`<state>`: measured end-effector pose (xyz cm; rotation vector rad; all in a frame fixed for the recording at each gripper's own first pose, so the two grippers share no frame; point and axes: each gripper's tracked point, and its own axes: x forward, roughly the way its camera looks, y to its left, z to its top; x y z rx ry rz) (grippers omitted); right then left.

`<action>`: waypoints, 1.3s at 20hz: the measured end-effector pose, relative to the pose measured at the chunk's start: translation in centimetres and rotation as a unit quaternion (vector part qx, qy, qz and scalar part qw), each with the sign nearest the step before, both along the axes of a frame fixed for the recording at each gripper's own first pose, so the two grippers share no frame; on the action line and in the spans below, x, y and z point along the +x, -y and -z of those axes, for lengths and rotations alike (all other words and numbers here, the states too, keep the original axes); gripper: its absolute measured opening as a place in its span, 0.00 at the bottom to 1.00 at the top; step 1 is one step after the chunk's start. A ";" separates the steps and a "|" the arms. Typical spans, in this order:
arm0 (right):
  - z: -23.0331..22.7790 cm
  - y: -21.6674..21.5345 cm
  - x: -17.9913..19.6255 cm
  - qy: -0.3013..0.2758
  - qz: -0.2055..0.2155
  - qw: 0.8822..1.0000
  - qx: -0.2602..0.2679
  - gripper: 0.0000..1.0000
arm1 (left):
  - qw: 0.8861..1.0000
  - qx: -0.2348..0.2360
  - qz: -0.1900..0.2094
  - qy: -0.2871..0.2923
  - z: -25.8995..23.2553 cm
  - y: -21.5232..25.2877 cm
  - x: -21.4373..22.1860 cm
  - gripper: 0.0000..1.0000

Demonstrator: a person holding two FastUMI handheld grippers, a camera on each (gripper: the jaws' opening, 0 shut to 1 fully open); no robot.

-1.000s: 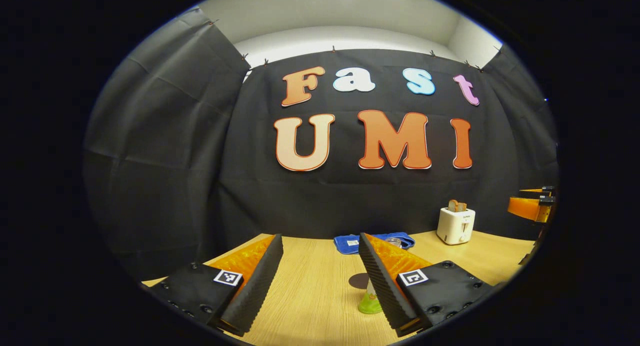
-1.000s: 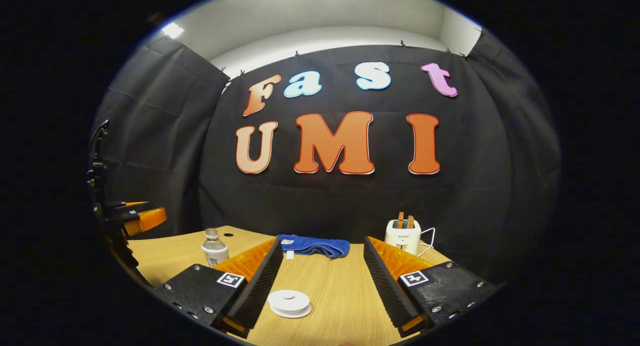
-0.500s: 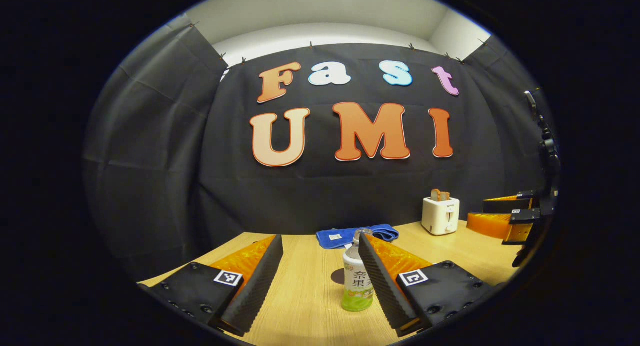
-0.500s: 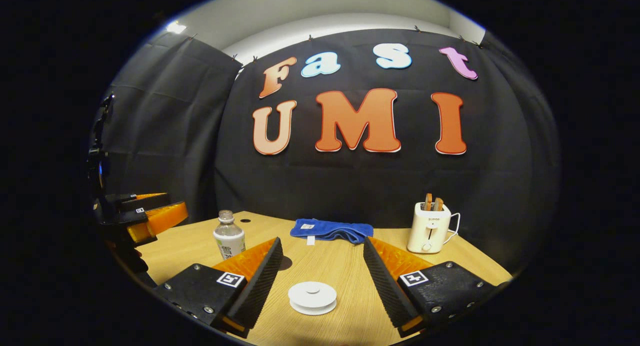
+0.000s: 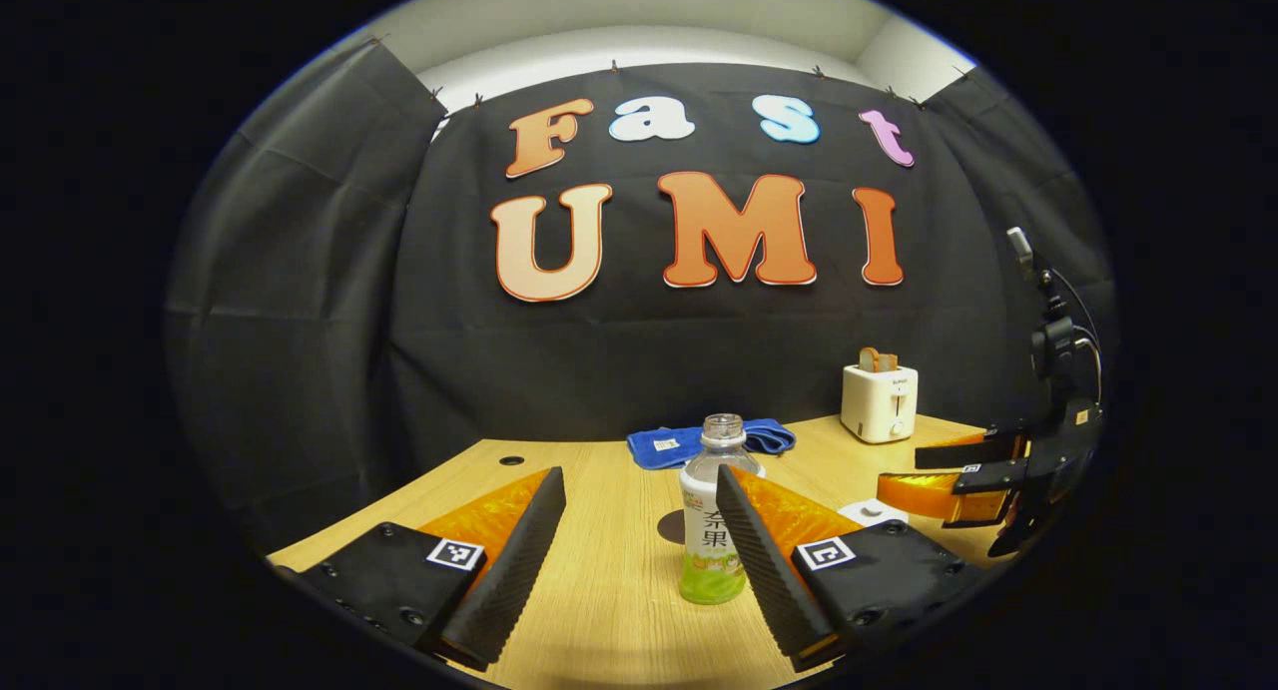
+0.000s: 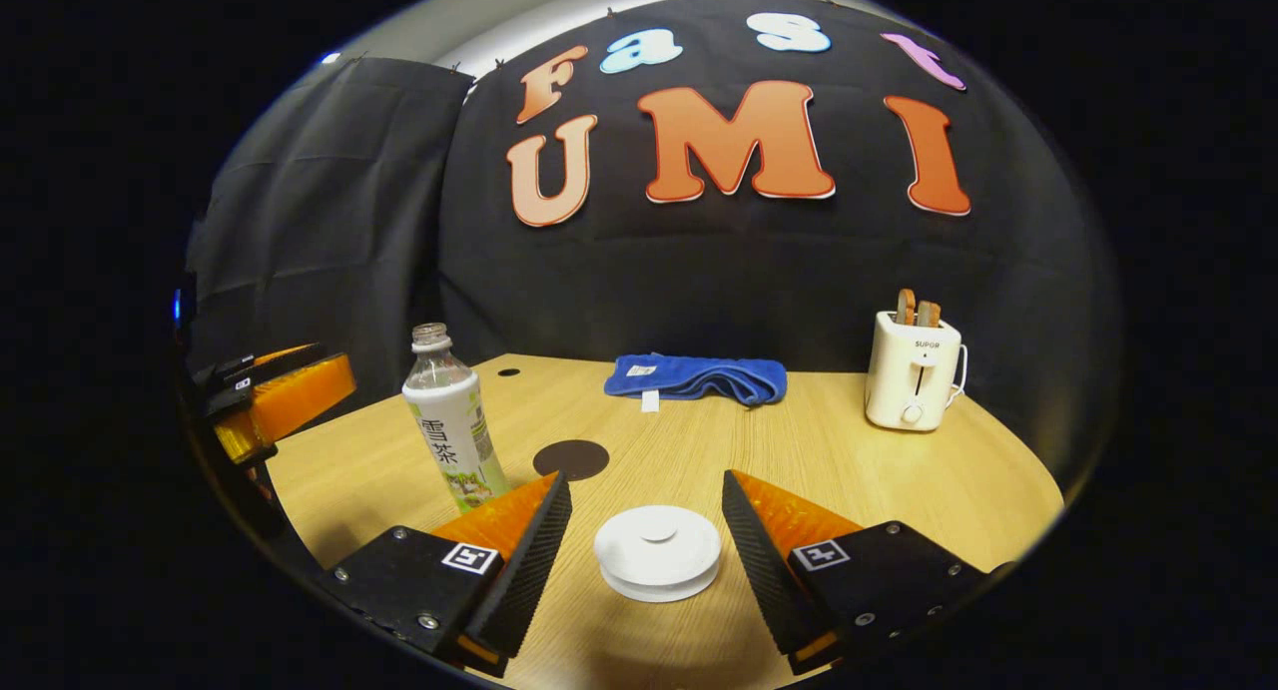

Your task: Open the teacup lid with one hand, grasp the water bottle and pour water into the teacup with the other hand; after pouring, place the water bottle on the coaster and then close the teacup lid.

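Over teacup lid [image 6: 657,564], R jaws wide; empty

Left gripper view: low over the table [image 5: 609,610], facing the back wall, close behind the water bottle [image 5: 711,530]. Right gripper view: right of that bottle [image 6: 451,425], tilted down. Shared: bottle, blue cloth [image 6: 694,378], toaster [image 5: 879,402]

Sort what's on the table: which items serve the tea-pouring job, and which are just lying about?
Job items:
water bottle
lidded white teacup
dark round coaster

Lying about:
blue towel
white toaster with bread in its slots
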<state>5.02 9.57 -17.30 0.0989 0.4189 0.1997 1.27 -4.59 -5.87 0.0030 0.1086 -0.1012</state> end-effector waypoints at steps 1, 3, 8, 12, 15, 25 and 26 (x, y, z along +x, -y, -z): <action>0.5 0.0 0.2 -0.003 0.001 1.000 -0.006 0.87 | 1.000 0.002 0.000 -0.001 0.1 0.0 0.0 0.97; 1.4 -0.1 0.7 -0.012 -0.001 1.000 -0.015 0.92 | 1.000 0.007 0.001 -0.003 0.2 0.1 0.2 0.97; 3.3 -1.1 1.4 -0.036 -0.014 0.999 -0.007 0.86 | 1.000 0.006 0.011 -0.010 0.9 1.0 0.6 0.97; 4.3 -1.1 1.7 -0.054 -0.016 0.998 -0.006 0.72 | 1.000 0.012 0.016 -0.014 1.4 1.5 0.8 0.97; 4.9 -1.0 1.8 -0.059 -0.015 0.998 -0.014 0.57 | 1.000 0.009 0.018 -0.021 1.8 1.6 1.0 0.98; 5.0 -1.0 2.2 -0.074 -0.014 0.997 -0.006 0.22 | 0.999 -0.003 0.029 -0.035 2.9 2.2 1.5 0.98; 5.0 -1.0 2.1 -0.077 -0.015 0.997 -0.002 0.22 | 0.999 -0.004 0.031 -0.035 2.9 2.4 1.7 0.98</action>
